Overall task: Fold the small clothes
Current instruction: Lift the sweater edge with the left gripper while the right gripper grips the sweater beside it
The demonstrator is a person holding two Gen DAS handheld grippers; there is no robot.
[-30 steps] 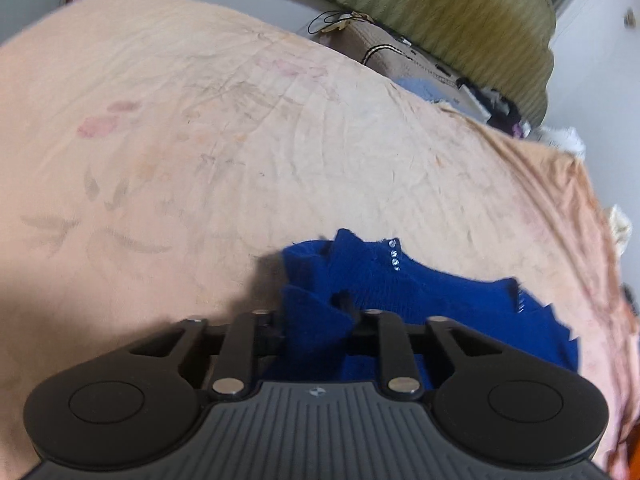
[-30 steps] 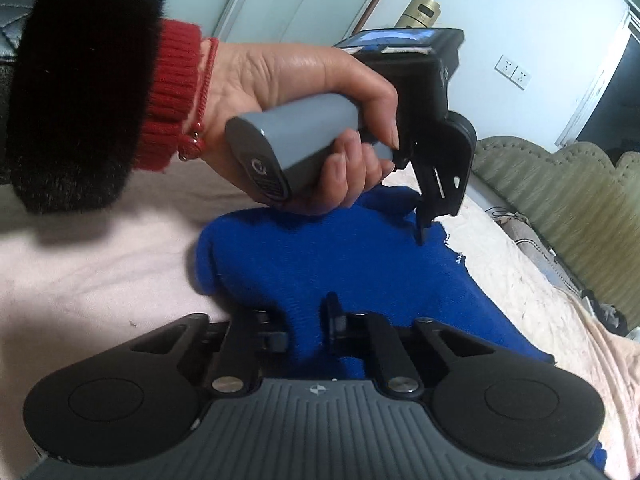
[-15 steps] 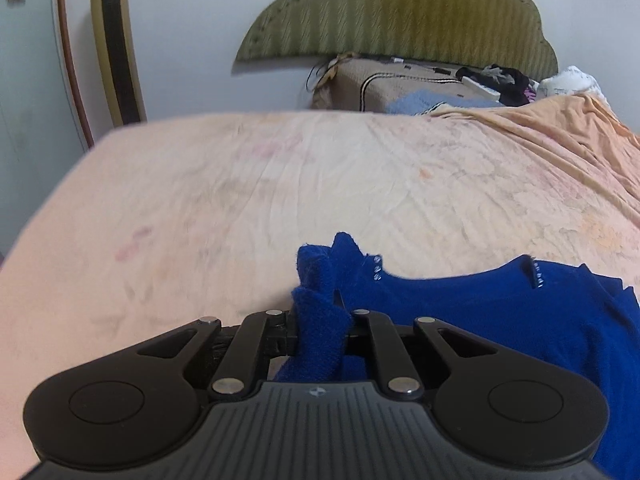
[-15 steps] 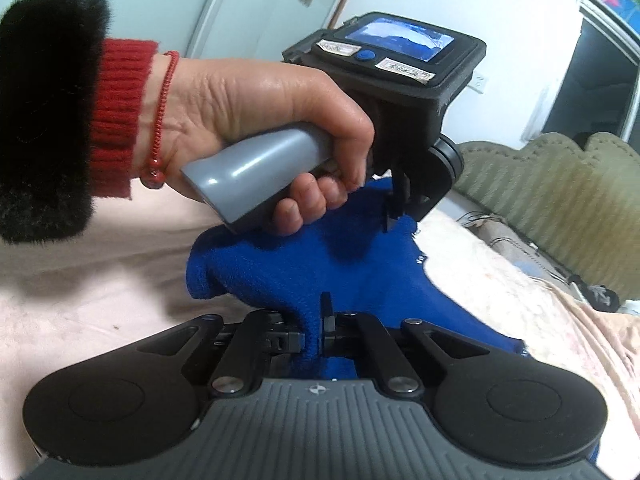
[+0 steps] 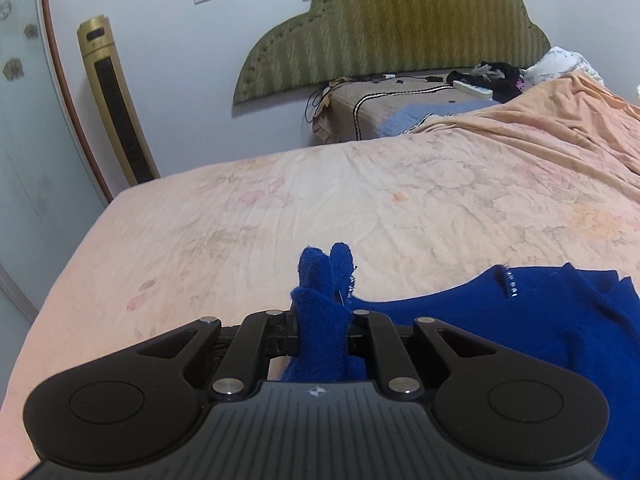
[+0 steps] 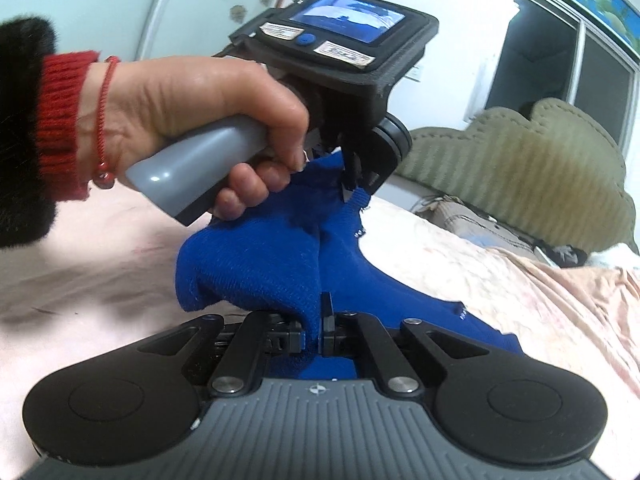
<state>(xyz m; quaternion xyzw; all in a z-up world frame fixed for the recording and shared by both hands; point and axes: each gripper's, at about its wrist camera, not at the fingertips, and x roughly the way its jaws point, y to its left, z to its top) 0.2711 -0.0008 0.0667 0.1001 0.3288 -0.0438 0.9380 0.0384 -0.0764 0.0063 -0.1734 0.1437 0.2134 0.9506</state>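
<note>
Over the bed (image 5: 248, 216), you hold the blue knit (image 5: 500, 320) pinched up in both grippers. Your left gripper (image 5: 320, 330) is clamped on a bunched corner that pokes up past its jaws; the rest of the knit trails to the right, lying on the sheet (image 5: 440, 200). Your right gripper (image 6: 314, 330) is closed tight on another fold, and the cloth rises from it to the left gripper (image 6: 352, 176), which your left hand (image 6: 208, 116) grips by its grey handle. The headboard (image 5: 392, 28) stands against the far wall.
</note>
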